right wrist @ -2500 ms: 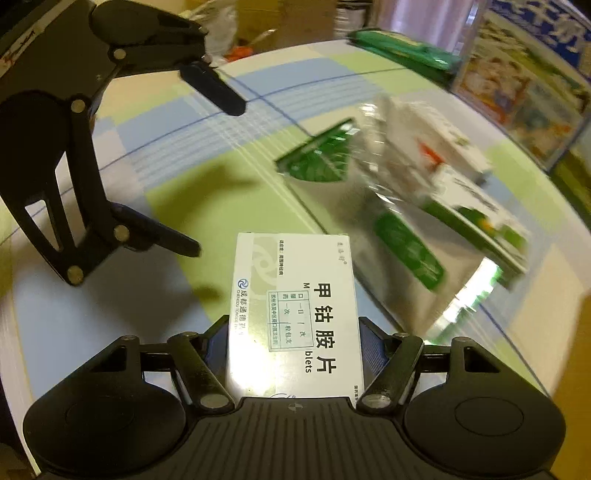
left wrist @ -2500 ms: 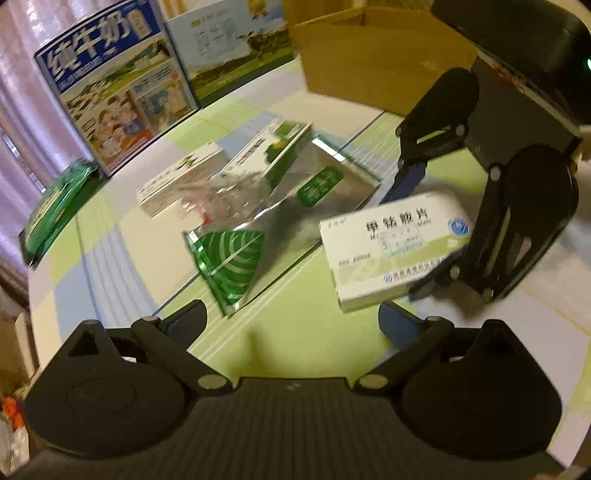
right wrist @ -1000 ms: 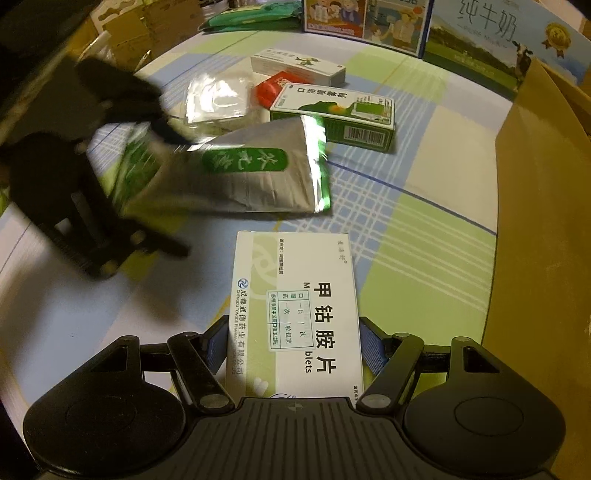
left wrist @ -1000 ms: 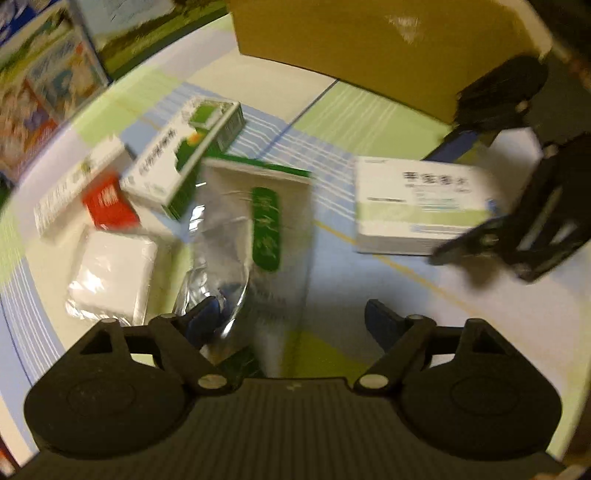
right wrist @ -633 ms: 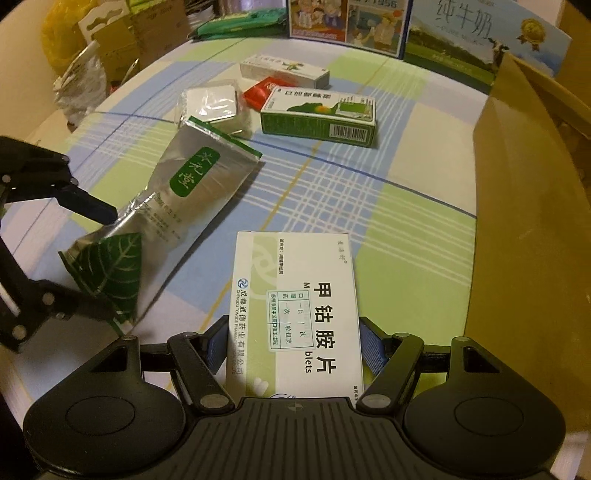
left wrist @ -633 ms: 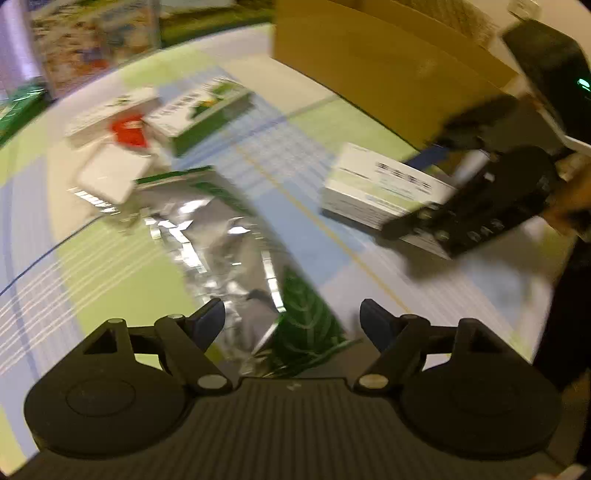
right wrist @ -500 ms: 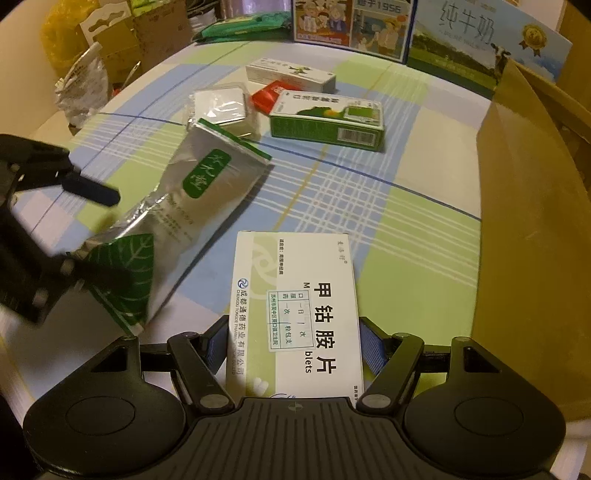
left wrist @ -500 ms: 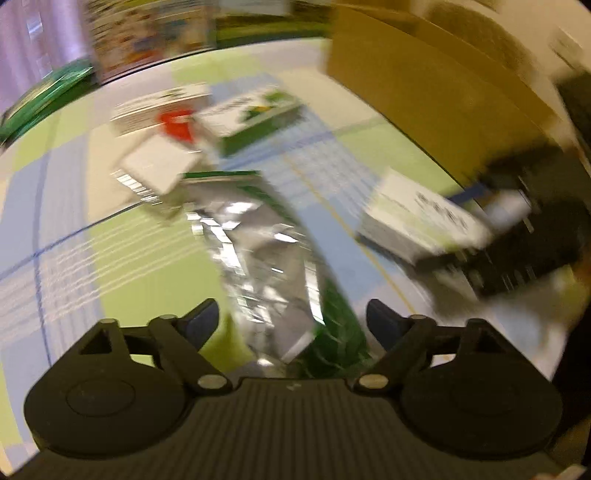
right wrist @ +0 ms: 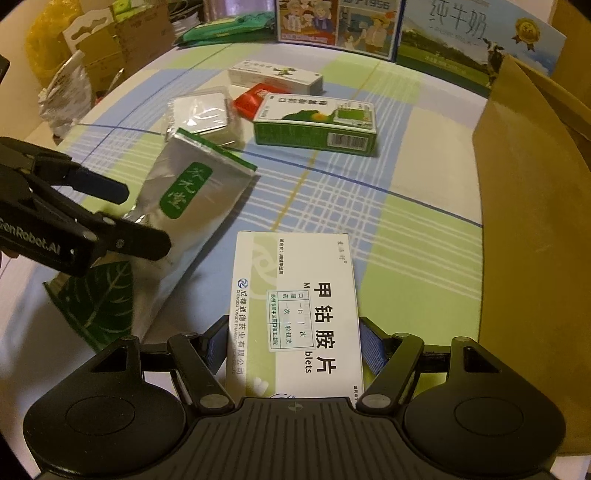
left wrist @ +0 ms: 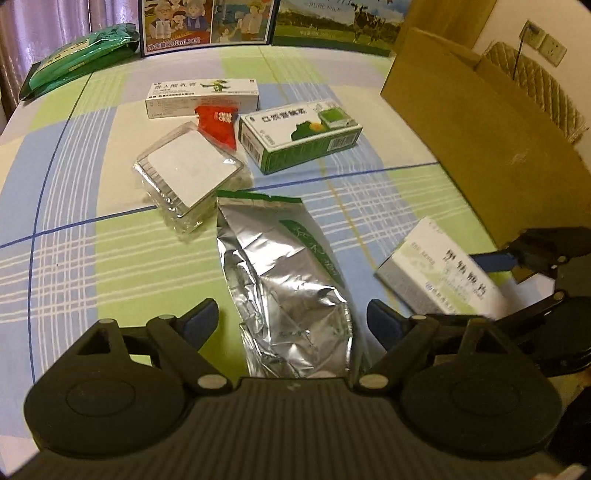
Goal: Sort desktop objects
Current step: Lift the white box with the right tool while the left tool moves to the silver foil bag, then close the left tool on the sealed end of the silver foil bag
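Observation:
My right gripper (right wrist: 294, 345) is shut on a white medicine box (right wrist: 299, 306), held above the checked tablecloth; the same box (left wrist: 439, 273) shows blurred at the right of the left wrist view. A silver foil pouch (left wrist: 284, 280) with green print lies flat, its lower end between the spread fingers of my open left gripper (left wrist: 291, 321). From the right wrist view, the left gripper (right wrist: 136, 219) hovers over the pouch (right wrist: 192, 195). Behind lie a green box (left wrist: 299, 136), a long white box (left wrist: 201, 98), a red packet (left wrist: 218, 123) and a clear plastic case (left wrist: 188, 171).
A large cardboard box (right wrist: 535, 221) stands along the right side, close to the held medicine box. Milk cartons (left wrist: 207, 22) line the far edge, with a green bag (left wrist: 74, 51) at the far left. Bags and boxes (right wrist: 74, 74) sit beyond the table's left edge.
The left gripper has swung round and now lines up along the foil pouch, open around its lower end. The right gripper keeps its hold on the white box and has barely moved.

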The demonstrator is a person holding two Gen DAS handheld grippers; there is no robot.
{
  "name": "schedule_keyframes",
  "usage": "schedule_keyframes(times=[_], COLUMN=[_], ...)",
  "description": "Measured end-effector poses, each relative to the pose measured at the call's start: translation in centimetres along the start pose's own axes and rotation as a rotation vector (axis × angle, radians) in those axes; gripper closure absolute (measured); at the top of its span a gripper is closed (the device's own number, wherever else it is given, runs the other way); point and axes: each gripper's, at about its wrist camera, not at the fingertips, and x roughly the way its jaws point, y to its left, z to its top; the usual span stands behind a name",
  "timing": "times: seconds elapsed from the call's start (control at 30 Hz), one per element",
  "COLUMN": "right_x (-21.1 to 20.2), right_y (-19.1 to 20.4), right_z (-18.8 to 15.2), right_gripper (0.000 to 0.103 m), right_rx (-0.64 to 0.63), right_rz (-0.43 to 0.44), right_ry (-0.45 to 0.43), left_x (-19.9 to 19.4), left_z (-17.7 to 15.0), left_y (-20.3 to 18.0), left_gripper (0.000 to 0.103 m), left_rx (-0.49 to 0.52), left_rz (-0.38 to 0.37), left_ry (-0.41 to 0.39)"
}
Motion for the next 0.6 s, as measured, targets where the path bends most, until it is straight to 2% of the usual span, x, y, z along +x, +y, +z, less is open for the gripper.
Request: schedule_keyframes(times=[0.13, 0.2, 0.27, 0.37, 0.47, 0.6], right_x=[0.1, 0.1, 0.0, -0.3, -0.4, -0.4], right_y=[-0.3, -0.2, 0.0, -0.1, -0.1, 0.1], right_z=[-0.1, -0.1, -0.1, -0.1, -0.1, 0.1], right_gripper=[0.035, 0.035, 0.035, 0.035, 0.035, 0.035], right_rx=[0.015, 0.012, 0.012, 0.029, 0.035, 0.032], right_rz=[-0.003, 0.0, 0.005, 0.017, 0.018, 0.022], right_ry=[0.005, 0.004, 0.003, -0.001, -0.006, -0.008], left_x=[1.2, 1.0, 0.4, -0.9, -2.2, -2.4], left_z=[-0.4, -0.6, -0.8, -1.7, -2.9, -3.6], left_y=[-0.2, -0.7, -0.8, -1.5, -2.2, -1.8], left_gripper=[0.029, 0.034, 0.046, 0.053, 0.054, 0.048], left_rx=[0.0, 0.029, 0.028, 0.048, 0.087, 0.052], left_rz=[-0.027, -0.006, -0.013, -0.014, -0.005, -0.007], left_ry=[0.04, 0.03, 0.028, 0.043, 0.059, 0.066])
